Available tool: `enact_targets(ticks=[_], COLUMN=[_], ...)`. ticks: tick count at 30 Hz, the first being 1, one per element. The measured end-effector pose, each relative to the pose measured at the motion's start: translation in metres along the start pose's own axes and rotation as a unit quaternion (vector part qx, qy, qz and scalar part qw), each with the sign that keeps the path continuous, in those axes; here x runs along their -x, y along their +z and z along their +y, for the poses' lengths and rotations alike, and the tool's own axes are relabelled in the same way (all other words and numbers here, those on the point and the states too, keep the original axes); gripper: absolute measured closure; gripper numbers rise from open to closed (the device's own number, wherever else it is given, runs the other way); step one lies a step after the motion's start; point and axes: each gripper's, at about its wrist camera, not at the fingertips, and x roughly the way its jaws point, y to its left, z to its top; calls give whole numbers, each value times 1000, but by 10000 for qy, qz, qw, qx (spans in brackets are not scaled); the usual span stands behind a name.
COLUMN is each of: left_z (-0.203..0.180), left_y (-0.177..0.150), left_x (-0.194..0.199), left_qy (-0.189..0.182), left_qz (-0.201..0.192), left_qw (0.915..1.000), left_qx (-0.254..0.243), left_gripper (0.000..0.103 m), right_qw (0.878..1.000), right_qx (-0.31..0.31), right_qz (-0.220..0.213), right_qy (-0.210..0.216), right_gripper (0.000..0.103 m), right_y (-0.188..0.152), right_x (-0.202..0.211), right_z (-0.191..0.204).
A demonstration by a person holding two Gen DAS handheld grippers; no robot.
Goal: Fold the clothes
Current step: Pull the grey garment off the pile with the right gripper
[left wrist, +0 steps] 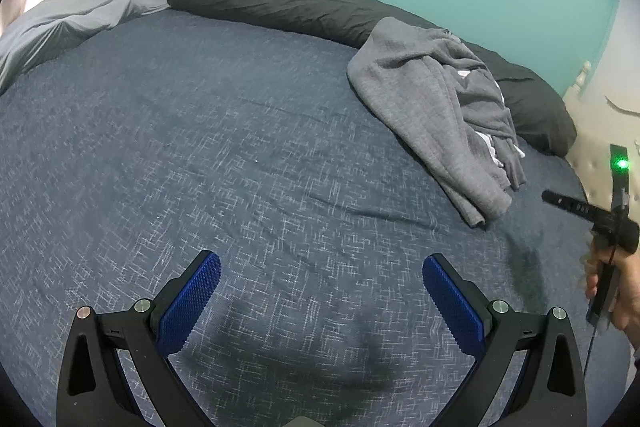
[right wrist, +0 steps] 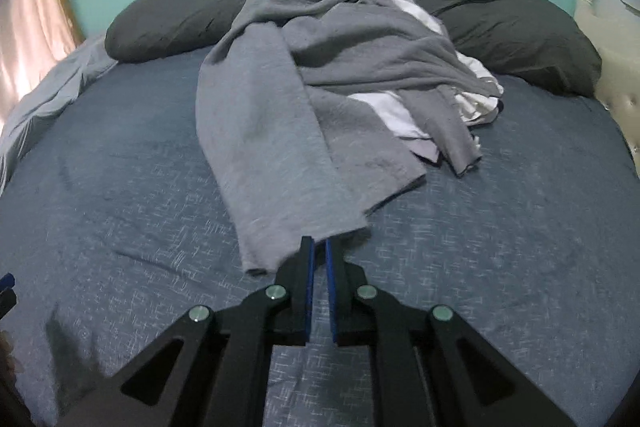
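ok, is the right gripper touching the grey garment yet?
Apart. The left wrist view shows a strip of blue bedsheet between the right gripper and the grey garment; the right wrist view only overlaps them.

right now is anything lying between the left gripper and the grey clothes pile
Nothing visible does. Only bare blue bedspread lies between the open left gripper and the grey clothes pile, which lies up and to the right in the left wrist view.
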Motion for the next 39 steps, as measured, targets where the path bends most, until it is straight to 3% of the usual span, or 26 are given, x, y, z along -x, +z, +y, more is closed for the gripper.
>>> enact_targets(ticks=[3, 5, 7, 8, 21, 23, 31, 39], left_z=[-1, -1, -1, -2, -2, -1, 2, 2], left_y=[-1, -2, -3, -4, -9, -9, -8, -5], left_x=[-1, -2, -3, -4, -16, -17, -17, -10], left_qy=[3, 7, 11, 11, 39, 55, 69, 27], left_qz=[15, 29, 42, 56, 172, 185, 177, 96], left_qw=[10000, 10000, 10000, 10000, 9998, 9998, 9998, 9999], left_qx=[-19, -38, -57, -67, -45, -32, 2, 12], left_gripper=[0, 0, 0, 0, 0, 0, 0, 0], right_qw=[9997, 9992, 9979, 9973, 9894, 9878, 9847, 9853], right_qx=[76, 200, 378, 445, 1069, 1154, 1280, 1528], right_qz=[-21, 103, 350, 442, 948, 1013, 1156, 756], right_qy=[221, 329, 394, 391, -246, -275, -266, 29], right_gripper=[94, 82, 49, 47, 47, 48, 94, 98], right_y=[9, 15, 21, 24, 44, 40, 29, 20], right_x=[-6, -17, -37, -47, -126, -131, -140, -98], right_z=[7, 19, 33, 39, 78, 79, 72, 76])
